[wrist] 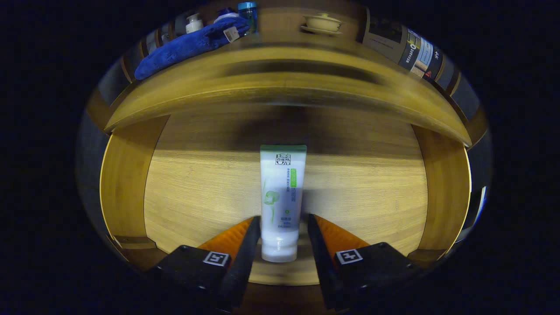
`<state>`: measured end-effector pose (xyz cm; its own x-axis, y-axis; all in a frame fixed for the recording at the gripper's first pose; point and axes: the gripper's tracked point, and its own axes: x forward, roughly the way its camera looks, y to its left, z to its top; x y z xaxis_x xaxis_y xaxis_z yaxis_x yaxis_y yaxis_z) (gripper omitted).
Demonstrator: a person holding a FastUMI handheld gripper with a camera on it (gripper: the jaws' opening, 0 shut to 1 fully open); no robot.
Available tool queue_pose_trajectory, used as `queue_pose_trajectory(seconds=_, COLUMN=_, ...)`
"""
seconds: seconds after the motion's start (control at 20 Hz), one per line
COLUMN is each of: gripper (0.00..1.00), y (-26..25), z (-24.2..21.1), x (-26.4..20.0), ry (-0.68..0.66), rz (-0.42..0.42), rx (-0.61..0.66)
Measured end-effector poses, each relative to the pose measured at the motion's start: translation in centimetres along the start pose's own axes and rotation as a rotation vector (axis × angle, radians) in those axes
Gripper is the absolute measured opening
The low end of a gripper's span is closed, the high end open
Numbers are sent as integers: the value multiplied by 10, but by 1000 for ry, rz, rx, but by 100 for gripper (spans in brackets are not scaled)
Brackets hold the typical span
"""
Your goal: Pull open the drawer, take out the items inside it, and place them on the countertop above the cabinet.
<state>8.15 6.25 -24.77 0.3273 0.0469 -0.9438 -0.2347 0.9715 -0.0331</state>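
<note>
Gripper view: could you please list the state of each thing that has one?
drawer: pulled open
white tube: lying flat on the drawer floor, cap end between the fingers
gripper: open, fingers either side of the tube
blue cloth: lying on the countertop

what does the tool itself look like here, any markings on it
The tool has two wedge-shaped fingers that taper forward to narrow tips. Each sits on a blocky black mount, and each mount carries a small square black-and-white fiducial tag on top. No cables or sleeve are in sight.
</note>
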Motion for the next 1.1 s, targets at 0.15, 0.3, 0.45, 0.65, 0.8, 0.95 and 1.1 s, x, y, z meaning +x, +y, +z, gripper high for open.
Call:
queue_pose_trajectory(seconds=0.15, gripper=61, y=3, z=1, x=-5, ry=-34, rz=7, rx=-13)
queue_pose_trajectory(seconds=0.3, gripper=51, y=0, z=-2, x=-15, ry=-31, rz=11, rx=7)
queue_pose_trajectory(seconds=0.45, gripper=49, y=0, z=-11, x=-37, ry=-22, rz=63, rx=38)
queue_pose_trajectory(seconds=0.65, gripper=49, y=-8, z=-12, x=-80, ry=-77, rz=39, rx=10)
queue_pose_trajectory(seconds=0.8, gripper=50, y=-7, z=-8, x=-105, ry=-111, rz=31, rx=-10)
queue_pose_trajectory(seconds=0.95, gripper=50, y=-4, z=3, x=-135, ry=-176, rz=32, rx=-12)
queue_pose_trajectory(seconds=1.1, gripper=49, y=2, z=14, x=-162, ry=-207, rz=44, rx=-25)
